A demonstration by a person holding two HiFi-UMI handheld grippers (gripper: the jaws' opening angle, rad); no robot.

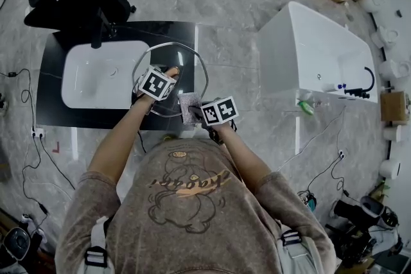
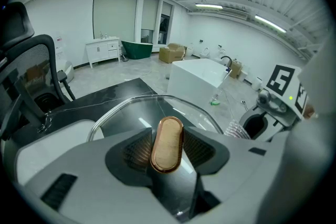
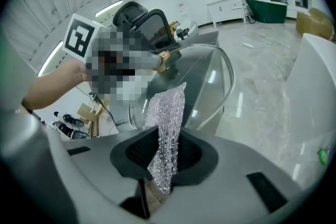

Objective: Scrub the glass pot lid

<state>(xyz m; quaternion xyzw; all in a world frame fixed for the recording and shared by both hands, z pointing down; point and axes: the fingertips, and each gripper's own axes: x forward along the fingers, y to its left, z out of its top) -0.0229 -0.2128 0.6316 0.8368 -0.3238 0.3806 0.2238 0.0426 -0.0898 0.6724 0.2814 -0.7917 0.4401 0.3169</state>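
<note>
My left gripper [image 2: 168, 153] is shut tight on the brown knob [image 2: 167, 136] of the glass pot lid [image 2: 126, 113]. The jaws stand wide because the knob is fat. The lid hangs tipped, right in front of this tool and a bit to its right. Under it are the black counter [image 1: 54, 106] and the white sink [image 1: 96, 74]. I cannot tell if the lid's edge rests on the counter.

My right gripper [image 3: 167, 160] is shut on a shiny scrub cloth [image 3: 169, 113]. The cloth sticks up out of the jaws, just in front of the lid's glass. I cannot tell if it touches yet.

Here is what I think could go wrong. The knob is smooth and round at the ends. If I push hard with the cloth, the lid could spin in my left jaws or slip out. Then it would hit the counter or the sink and might crack.

The cloth is floppy, and I hold only its lower end. If it drags on the glass, it could pull out of my right jaws. Then the hard jaw tips could bump the glass.

If I rub far from the knob, the lid will tip more.
</note>
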